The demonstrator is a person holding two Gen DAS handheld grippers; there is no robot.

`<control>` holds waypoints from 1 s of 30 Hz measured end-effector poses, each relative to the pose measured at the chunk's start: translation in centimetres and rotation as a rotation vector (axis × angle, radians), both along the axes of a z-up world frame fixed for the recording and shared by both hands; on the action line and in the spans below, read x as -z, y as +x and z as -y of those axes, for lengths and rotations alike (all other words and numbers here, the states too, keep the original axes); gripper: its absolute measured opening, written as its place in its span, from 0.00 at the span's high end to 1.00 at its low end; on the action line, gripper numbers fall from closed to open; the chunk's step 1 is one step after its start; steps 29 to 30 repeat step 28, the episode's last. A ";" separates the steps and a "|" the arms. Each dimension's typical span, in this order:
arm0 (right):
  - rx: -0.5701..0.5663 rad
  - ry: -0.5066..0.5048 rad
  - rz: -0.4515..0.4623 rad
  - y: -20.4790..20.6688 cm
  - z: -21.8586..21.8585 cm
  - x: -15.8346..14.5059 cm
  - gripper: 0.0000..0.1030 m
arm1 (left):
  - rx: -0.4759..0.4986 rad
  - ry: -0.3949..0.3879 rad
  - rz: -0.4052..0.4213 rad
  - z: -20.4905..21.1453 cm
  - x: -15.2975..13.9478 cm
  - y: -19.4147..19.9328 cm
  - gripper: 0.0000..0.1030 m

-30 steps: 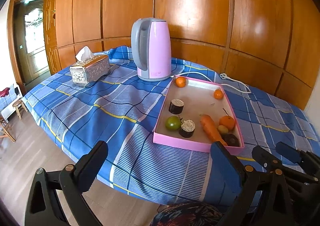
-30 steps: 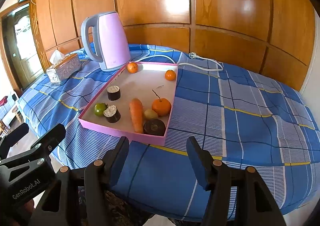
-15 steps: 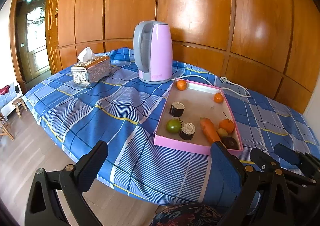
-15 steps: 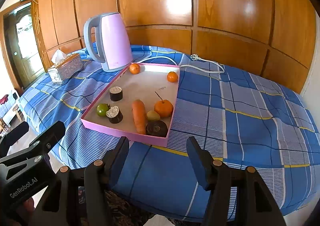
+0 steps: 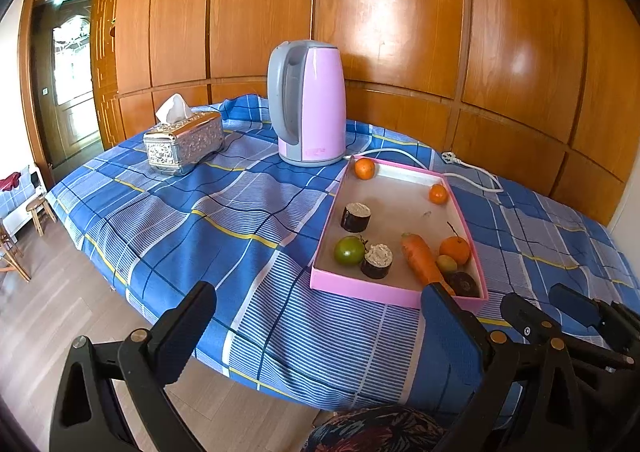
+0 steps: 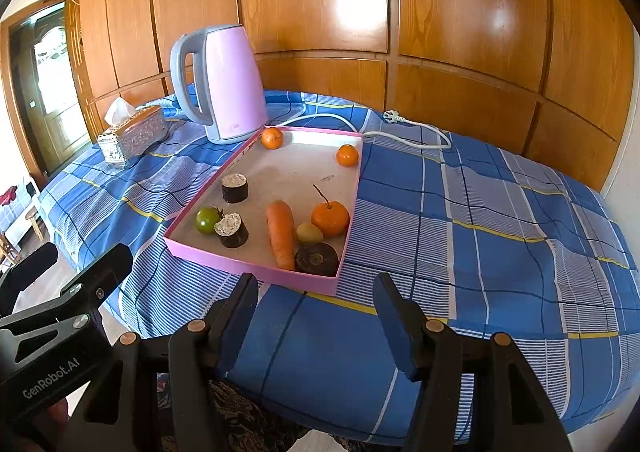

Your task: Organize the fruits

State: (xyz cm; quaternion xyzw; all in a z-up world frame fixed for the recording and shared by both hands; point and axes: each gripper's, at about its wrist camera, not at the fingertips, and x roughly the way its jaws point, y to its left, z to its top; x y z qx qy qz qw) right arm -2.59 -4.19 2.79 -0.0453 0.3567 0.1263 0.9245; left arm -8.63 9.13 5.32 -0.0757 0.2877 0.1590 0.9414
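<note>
A pink tray [image 6: 256,267] [image 5: 360,288] lies on the blue checked tablecloth. In it are three oranges, the nearest with a stem [image 6: 330,217] [image 5: 455,250], a carrot [image 6: 281,234] [image 5: 418,256], a green tomato [image 6: 207,220] [image 5: 349,250], a small yellow-green fruit [image 6: 309,234], two dark cut cylinders [image 6: 234,187] and a dark round piece [image 6: 317,258]. My left gripper [image 5: 320,316] is open and empty before the table's near edge, left of the tray. My right gripper [image 6: 316,310] is open and empty just in front of the tray's near rim.
A pink electric kettle [image 5: 307,103] [image 6: 224,83] stands behind the tray, its white cord and plug [image 6: 400,123] trailing right. A silver tissue box [image 5: 183,141] sits at the far left. Wood panelling backs the table. A doorway [image 5: 72,79] and stools are at left.
Both grippers have dropped lower and edged toward the table, so the tray and kettle look slightly nearer. Both stay open. Nothing on the table has moved.
</note>
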 end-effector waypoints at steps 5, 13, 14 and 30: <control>0.000 -0.002 -0.001 0.1 0.0 0.0 0.41 | 0.005 0.006 -0.003 0.1 0.1 0.1 0.00; 0.000 -0.001 -0.003 0.2 0.1 0.1 0.41 | 0.008 0.013 -0.008 0.2 0.2 0.2 0.00; 0.000 -0.001 -0.004 0.2 0.0 0.1 0.41 | 0.009 0.013 -0.009 0.1 0.2 0.2 0.00; -0.006 -0.005 -0.011 0.4 -0.1 0.6 0.41 | 0.020 0.004 0.001 0.0 0.6 0.3 0.02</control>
